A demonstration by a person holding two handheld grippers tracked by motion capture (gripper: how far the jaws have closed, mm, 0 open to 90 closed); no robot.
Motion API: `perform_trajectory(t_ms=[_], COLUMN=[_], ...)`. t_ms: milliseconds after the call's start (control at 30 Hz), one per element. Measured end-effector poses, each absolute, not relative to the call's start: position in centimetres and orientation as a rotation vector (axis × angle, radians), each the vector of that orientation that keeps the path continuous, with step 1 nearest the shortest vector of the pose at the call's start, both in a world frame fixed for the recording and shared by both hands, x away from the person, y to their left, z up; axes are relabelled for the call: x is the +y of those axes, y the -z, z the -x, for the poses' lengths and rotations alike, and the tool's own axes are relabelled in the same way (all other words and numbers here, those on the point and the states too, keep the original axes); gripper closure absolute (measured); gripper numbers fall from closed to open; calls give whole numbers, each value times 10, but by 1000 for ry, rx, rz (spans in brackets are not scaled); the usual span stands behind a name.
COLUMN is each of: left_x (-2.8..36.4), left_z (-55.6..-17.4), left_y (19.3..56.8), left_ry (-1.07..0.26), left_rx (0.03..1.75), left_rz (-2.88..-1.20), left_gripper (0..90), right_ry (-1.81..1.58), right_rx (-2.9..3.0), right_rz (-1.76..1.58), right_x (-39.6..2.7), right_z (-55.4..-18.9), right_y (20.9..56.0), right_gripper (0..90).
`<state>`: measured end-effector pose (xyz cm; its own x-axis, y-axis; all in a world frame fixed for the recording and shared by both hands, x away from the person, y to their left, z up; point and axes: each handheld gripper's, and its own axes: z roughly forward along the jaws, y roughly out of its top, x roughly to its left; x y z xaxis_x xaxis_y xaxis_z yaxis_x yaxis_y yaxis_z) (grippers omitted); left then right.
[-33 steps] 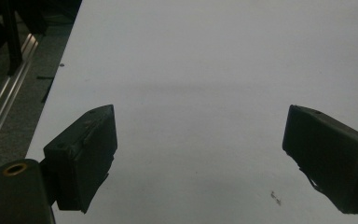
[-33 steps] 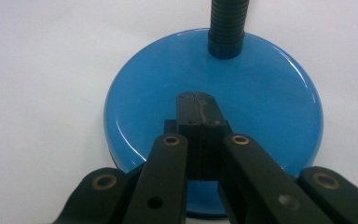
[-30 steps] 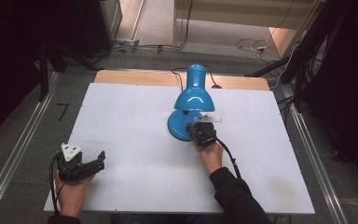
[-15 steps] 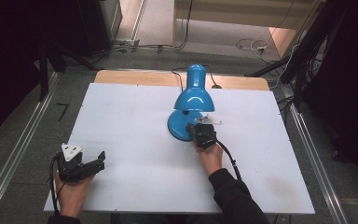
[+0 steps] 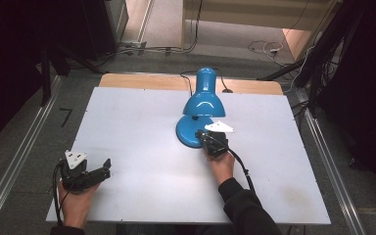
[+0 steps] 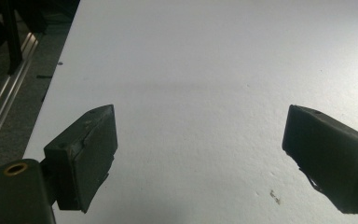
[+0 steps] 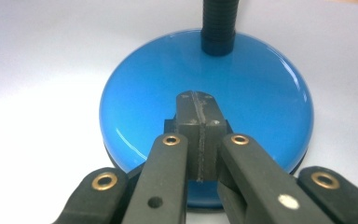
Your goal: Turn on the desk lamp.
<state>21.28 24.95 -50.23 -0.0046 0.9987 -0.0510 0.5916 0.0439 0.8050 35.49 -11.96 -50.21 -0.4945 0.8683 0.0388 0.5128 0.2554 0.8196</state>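
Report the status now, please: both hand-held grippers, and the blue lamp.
Right hand-held gripper shut, tips over round glossy blue lamp base; touching or not, cannot tell. Left hand-held gripper open over bare white tabletop. Nothing in the way.

Your white bench (image 5: 127,127) sits on grey floor (image 5: 29,127); cables (image 5: 264,46) trail beyond it, with dark surroundings at both sides.

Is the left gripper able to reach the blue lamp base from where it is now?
Probably yes: the left gripper is open, and bare white table lies between it and the lamp base. The right gripper, shut, already occupies the near side.
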Motion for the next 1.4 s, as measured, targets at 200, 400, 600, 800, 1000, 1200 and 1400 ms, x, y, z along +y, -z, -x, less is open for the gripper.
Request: perform_trajectory(t_ms=[200, 400, 600, 800, 1000, 1200, 1400], left_x=[248, 250, 250, 248, 249, 248, 248], left_z=[-213, -214, -214, -213, -213, -213, -213], left_y=[502, 503, 503, 503, 504, 504, 504], left_ry=[-796, -794, -791, -790, -791, -791, -791], left_rx=[1668, 1675, 1672, 1672, 1679, 1678, 1675], left_rz=[-1621, -1616, -1617, -1617, -1616, -1625, -1626], left_gripper=[108, 114, 114, 114, 114, 114, 114], right_ry=[-1110, -1140, -1199, -1206, -1166, -1170, -1141], right_rx=[2138, 2181, 2190, 2213, 2305, 2331, 2320], right_rz=[-1234, -1257, -1249, -1226, -1157, -1111, -1077], right_x=[-118, -127, -140, -151, -157, -165, -173], right_z=[-354, -356, -353, -351, -347, -339, -331], right_y=[500, 496, 485, 478, 474, 469, 467], right_gripper=[882, 880, 829, 676, 331, 243, 221])
